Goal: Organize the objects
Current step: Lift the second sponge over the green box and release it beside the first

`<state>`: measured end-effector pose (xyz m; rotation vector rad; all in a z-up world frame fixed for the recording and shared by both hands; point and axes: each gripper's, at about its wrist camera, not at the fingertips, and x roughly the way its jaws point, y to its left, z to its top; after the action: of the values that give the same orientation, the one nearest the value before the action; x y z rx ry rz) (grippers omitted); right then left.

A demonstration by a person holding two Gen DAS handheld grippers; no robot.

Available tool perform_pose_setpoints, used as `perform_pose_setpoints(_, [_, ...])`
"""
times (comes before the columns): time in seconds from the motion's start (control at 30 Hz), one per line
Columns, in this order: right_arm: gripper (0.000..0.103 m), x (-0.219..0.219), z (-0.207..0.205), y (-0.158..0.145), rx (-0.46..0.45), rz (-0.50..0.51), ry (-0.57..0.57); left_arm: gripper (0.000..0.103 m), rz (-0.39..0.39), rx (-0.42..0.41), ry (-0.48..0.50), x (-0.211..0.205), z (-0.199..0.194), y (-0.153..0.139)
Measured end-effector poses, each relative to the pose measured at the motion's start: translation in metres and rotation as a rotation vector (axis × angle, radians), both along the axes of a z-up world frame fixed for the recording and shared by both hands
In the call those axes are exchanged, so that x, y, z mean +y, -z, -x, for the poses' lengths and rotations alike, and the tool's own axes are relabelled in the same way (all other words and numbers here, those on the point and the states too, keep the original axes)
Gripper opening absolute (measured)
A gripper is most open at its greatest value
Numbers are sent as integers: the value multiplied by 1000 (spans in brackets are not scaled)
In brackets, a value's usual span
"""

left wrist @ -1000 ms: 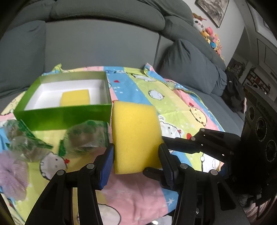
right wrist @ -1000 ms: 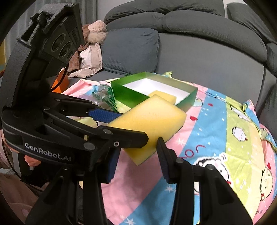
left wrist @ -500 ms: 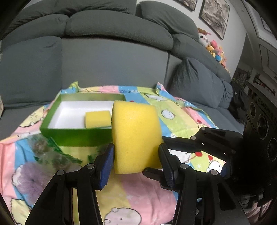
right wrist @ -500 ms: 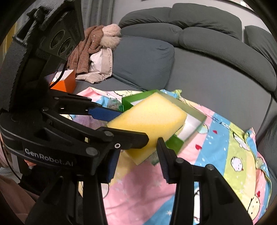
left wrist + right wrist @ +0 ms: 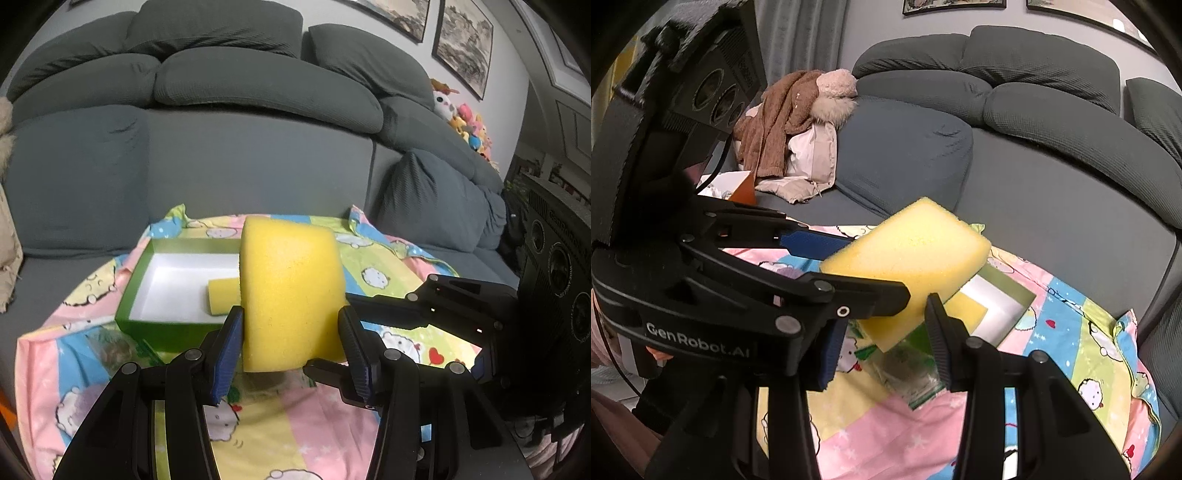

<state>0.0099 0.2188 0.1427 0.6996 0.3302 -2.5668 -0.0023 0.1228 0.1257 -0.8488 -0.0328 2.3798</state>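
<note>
L gripper (image 5: 290, 347) has its jaws clamped on a big yellow sponge (image 5: 291, 295), blue pads pressed to both sides; sponge stands on edge, lifted clear of the blanket (image 5: 325, 435). In the R wrist view the same sponge (image 5: 908, 258) lies flatter, tilted, w/ the L gripper (image 5: 849, 266) reaching in from the left & pinching it. R gripper (image 5: 882, 350) sits low in front of that sponge; jaws apart, a gap showing on each side of the sponge's near corner, nothing gripped. Seen from the L wrist view, the R gripper (image 5: 332, 363) comes in from the right, one finger just under the sponge's lower right edge; can't tell if touching.

Beneath the R jaws, a clear packet w/ green print (image 5: 908, 376) lies on the cartoon-print blanket (image 5: 1071, 350). More crinkly packets (image 5: 114, 350) sit left of the L fingers, partly hidden.

Behind the sponge: green box (image 5: 147, 325), white inside, open top, resting on the blanket. A small yellow sponge (image 5: 223, 295) lies in it, toward the box's right side, partly hidden. R wrist view shows the box (image 5: 1015, 295) only in part.

Farther back: grey sofa (image 5: 240, 177) w/ fat cushions. Brown & white clothes (image 5: 783, 129) heaped at one end, plush toys (image 5: 465, 122) at the other, framed pictures (image 5: 461, 40) on the wall.
</note>
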Motion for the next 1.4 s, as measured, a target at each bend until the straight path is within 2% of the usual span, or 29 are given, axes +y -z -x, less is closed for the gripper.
perform_pose_setpoints(0.6, [42,-1,45,-3,-9,4,3,52,-10,-14,-27,-5,50,1])
perform_pose_setpoints(1.4, [42,4,105,33,-92,37,21,52,29,-87,-36,-1,108,38])
